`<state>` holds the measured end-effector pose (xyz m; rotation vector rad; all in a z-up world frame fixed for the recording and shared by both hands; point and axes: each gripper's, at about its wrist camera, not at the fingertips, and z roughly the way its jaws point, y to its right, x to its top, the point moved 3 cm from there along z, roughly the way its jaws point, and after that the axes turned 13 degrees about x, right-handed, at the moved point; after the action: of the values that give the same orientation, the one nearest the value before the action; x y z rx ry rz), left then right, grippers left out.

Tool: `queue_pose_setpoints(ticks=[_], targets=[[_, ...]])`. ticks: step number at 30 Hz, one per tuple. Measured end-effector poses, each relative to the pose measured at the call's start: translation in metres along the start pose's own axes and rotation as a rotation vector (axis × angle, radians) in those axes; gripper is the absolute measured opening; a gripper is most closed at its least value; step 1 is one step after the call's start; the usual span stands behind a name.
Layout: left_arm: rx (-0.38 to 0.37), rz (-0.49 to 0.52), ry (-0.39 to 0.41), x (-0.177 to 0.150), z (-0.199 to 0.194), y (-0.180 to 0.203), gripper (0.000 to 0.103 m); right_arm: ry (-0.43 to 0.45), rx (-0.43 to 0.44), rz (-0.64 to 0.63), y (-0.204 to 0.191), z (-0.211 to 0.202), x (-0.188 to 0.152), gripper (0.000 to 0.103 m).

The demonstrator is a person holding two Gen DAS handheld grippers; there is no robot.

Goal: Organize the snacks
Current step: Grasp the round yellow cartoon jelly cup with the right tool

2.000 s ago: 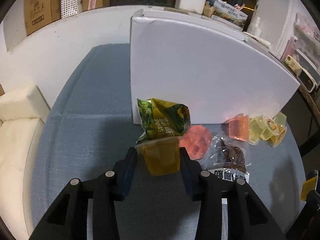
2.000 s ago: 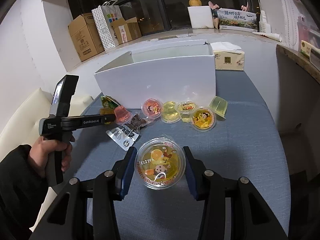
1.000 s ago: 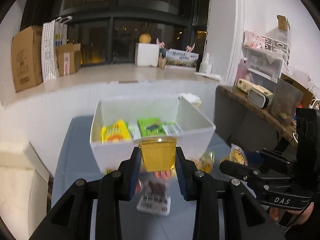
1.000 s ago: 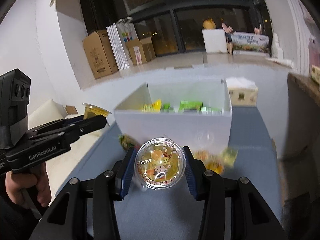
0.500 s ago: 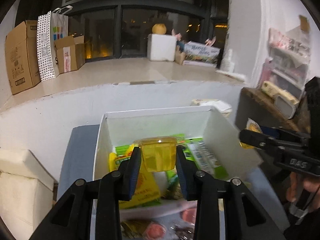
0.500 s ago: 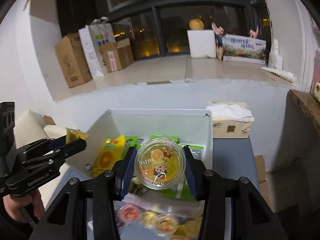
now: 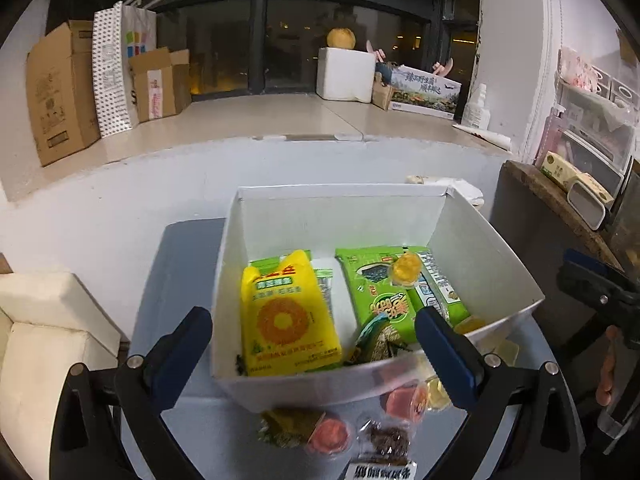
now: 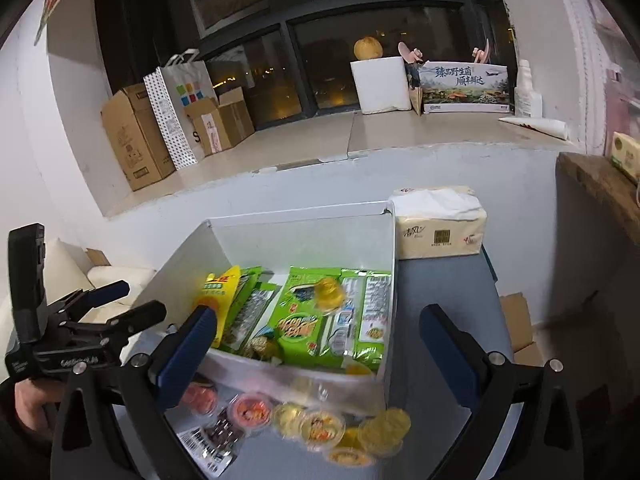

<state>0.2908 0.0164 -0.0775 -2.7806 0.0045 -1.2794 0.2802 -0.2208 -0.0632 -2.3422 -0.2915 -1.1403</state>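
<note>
**Both grippers empty above the box; jelly cups left on the table**

A small translucent yellow jelly cup (image 7: 405,267) was recorded lying on the green seaweed snack packet (image 7: 378,296) inside the open white cardboard box (image 7: 340,216); in the right wrist view the same cup (image 8: 329,293) appeared blurred. A yellow pineapple-print bag (image 7: 286,320) lay flat beside the green packet on the left half of the box.

Outside the box, just in front of its near wall, a loose cluster of sealed round jelly cups (image 8: 320,426) was noted on the blue-grey table (image 8: 440,288), with a pink cup (image 8: 250,410) and a dark clear-wrapped snack (image 7: 386,440) near it.

The left gripper (image 7: 314,356) was held above the near edge of the box, jaws spread wide, nothing between them. The right gripper (image 8: 320,354) was likewise wide apart and empty.

Handling judgement: the cups were judged light, with thin plastic walls that would flex and a peel-off foil lid that could burst under a hard squeeze. The smooth tapered sides were expected to be slippery; hold is best taken across the wall just under the rim, with moderate force. A tissue pack (image 8: 440,226) stood beside the box, touching or nearly so.
</note>
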Motion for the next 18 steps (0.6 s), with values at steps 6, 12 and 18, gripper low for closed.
queue_pose_setpoints(ticks=[6, 12, 18], targets=[[-0.013, -0.029, 0.016, -0.015, -0.036, -0.01, 0.103, 0.026, 0.024, -0.044, -0.018, -0.037, -0.021, 0.103], [0.004, -0.006, 0.02, -0.057, -0.071, -0.006, 0.103, 0.028, 0.061, -0.019, -0.025, -0.058, -0.066, 0.103], [0.001, -0.034, -0.009, -0.107, -0.086, -0.004, 0.103, -0.064, 0.056, 0.025, -0.019, -0.043, -0.116, 0.103]])
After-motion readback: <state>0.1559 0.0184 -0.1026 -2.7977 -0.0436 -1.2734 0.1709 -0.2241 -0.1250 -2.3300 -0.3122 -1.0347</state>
